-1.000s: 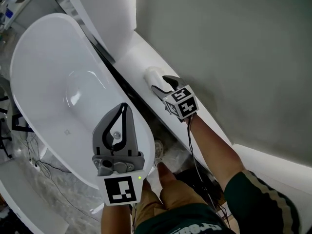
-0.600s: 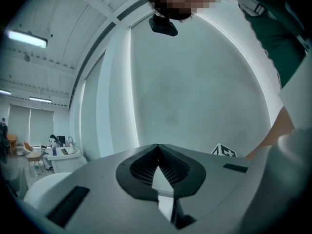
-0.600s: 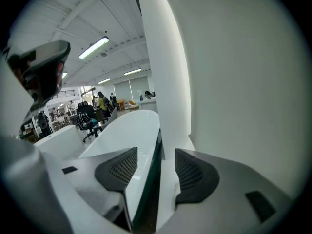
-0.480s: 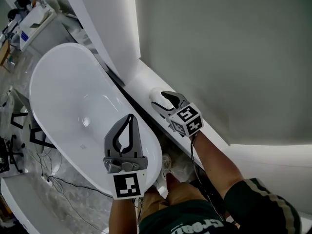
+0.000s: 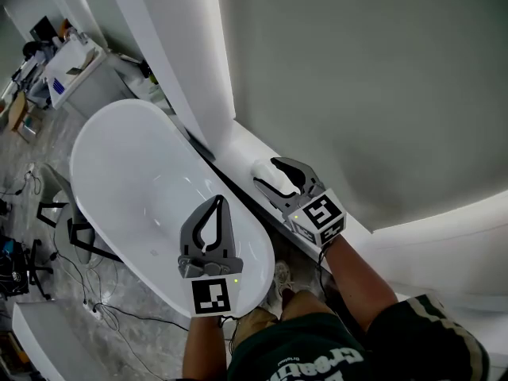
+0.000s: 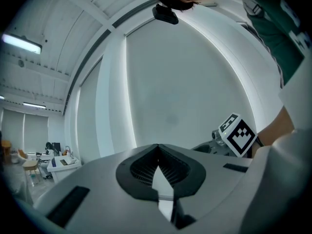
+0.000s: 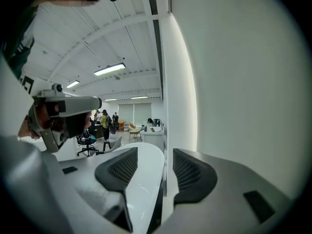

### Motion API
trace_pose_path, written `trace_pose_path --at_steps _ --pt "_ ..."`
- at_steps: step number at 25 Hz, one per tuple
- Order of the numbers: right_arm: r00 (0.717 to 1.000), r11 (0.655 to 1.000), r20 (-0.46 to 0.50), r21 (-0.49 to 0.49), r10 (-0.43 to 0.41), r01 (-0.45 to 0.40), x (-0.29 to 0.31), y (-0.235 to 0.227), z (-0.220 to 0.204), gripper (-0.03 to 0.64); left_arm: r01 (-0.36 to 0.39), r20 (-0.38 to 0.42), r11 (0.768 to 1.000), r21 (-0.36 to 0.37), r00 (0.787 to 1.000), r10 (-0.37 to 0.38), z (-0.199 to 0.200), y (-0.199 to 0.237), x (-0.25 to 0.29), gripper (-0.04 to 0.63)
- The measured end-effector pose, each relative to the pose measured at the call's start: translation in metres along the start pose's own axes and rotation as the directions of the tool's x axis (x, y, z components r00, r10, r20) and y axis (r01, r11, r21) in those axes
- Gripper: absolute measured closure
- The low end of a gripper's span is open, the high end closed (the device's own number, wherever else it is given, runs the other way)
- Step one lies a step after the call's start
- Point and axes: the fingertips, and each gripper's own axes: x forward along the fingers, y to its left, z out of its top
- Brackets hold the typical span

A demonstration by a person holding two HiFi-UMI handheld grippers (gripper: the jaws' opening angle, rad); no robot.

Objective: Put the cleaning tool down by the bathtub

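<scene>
Right hand-held gripper [image 5: 276, 175] agape beside cleaning tool [image 5: 263, 173]; left hand-held gripper [image 5: 220, 202] closed

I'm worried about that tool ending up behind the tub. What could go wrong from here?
1. The white cleaning tool sits on the narrow ledge, right beside the dark gap along the bathtub. A nudge might tip it in.
2. The right gripper has its fingers apart but is close beside the tool, so a careless pull away could drag it along.
</scene>
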Motion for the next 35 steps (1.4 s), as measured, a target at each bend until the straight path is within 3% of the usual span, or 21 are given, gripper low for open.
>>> trace_pose_path --at_steps 9,12,21,27,31,35 --pt "0.981 0.998 0.193 -0.055 0.001 0.009 -0.054 0.056 0.092 0.385 0.034 0.041 0.999 0.014 0.999 -0.035 0.043 0.001 -0.034 0.586" --pt "0.973 0.997 0.23 -0.071 0.01 0.007 -0.065 0.074 0.112 0.385 0.041 0.057 0.998 0.048 0.997 -0.044 0.054 0.003 -0.043 0.586" --pt "0.944 0.989 0.33 -0.141 0.013 0.035 -0.093 0.106 0.165 0.391 0.066 0.114 0.997 0.049 0.991 -0.071 0.081 0.005 -0.064 0.586" --pt "0.922 0.984 0.388 -0.155 -0.02 0.086 -0.118 0.115 0.188 0.572 0.079 0.138 0.995 0.053 0.987 -0.086 0.092 0.004 -0.073 0.586" --pt "0.919 0.985 0.394 -0.169 0.022 0.048 -0.119 0.128 0.191 0.6 0.087 0.147 0.995 0.053 0.985 -0.094 0.095 0.005 -0.075 0.586" --pt "0.918 0.984 0.396 -0.168 0.013 0.058 -0.118 0.133 0.192 0.6 0.095 0.156 0.994 0.063 0.982 -0.104 0.099 0.007 -0.078 0.586"
